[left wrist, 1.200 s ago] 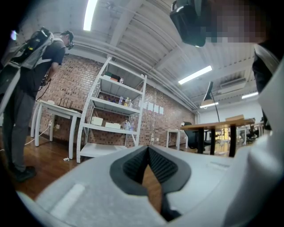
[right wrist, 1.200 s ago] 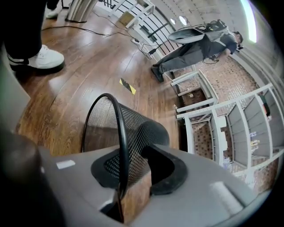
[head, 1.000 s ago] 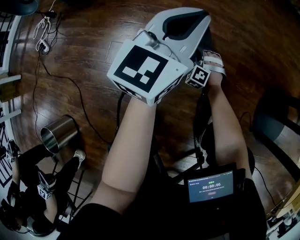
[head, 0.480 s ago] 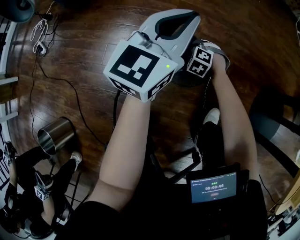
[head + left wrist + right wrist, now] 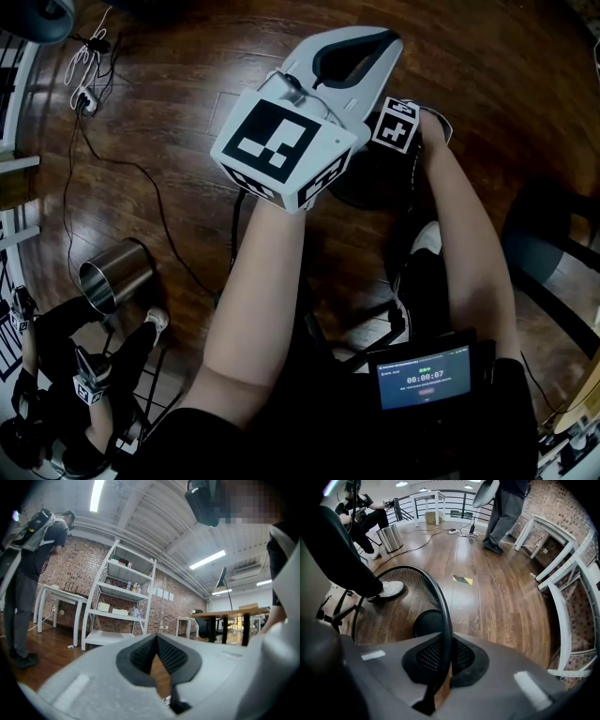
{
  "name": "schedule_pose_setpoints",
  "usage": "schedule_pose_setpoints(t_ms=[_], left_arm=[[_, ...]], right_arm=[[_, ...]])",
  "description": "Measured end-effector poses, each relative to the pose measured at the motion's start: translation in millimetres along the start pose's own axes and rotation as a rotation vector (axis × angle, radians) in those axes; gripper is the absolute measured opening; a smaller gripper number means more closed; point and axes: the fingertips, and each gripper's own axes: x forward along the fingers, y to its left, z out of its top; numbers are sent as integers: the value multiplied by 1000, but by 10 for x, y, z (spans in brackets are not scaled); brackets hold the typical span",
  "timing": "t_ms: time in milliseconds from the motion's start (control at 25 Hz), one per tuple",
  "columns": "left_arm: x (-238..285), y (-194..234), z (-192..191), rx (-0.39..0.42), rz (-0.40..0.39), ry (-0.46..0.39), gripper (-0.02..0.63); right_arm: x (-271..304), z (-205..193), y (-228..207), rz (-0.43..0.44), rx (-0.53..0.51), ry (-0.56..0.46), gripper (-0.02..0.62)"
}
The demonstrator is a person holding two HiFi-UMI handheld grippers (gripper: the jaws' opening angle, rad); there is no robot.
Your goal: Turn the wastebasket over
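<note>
A black mesh wastebasket (image 5: 401, 606) stands on the wood floor with its open side up; I see down to its solid black bottom. My right gripper (image 5: 439, 667) points steeply down and is shut on the basket's thin black rim (image 5: 444, 606). In the head view only its marker cube (image 5: 396, 124) shows, above the basket's dark shape (image 5: 370, 183). My left gripper (image 5: 156, 638) is held level in the air, shut with nothing between its pads; it fills the head view's upper middle (image 5: 361, 47).
A steel bin (image 5: 390, 537) stands further off, also in the head view (image 5: 117, 274). Cables (image 5: 141, 178) trail across the floor. One person crouches by the bin (image 5: 66, 375), another stands by white tables (image 5: 501, 513). A dark chair (image 5: 553, 253) is at the right.
My right hand has tipped downward and shifted a little beside the left gripper, over the basket. The left gripper has kept its place.
</note>
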Motion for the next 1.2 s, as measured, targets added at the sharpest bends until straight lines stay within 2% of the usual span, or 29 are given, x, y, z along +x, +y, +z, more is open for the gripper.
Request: schedule_pose_setpoints(t_ms=[120,880,1200], left_arm=[[-8,10,-9,-5,2,0,3],[47,-26,-104,-22,-7,17,3],[60,-24,-105,-30,-9,15,3]], right_arm=[[95,12,8,17,5,3,12],[278,-188,-218,-87,160,-79,34],[213,-235,-280,-89,171,-124,135]])
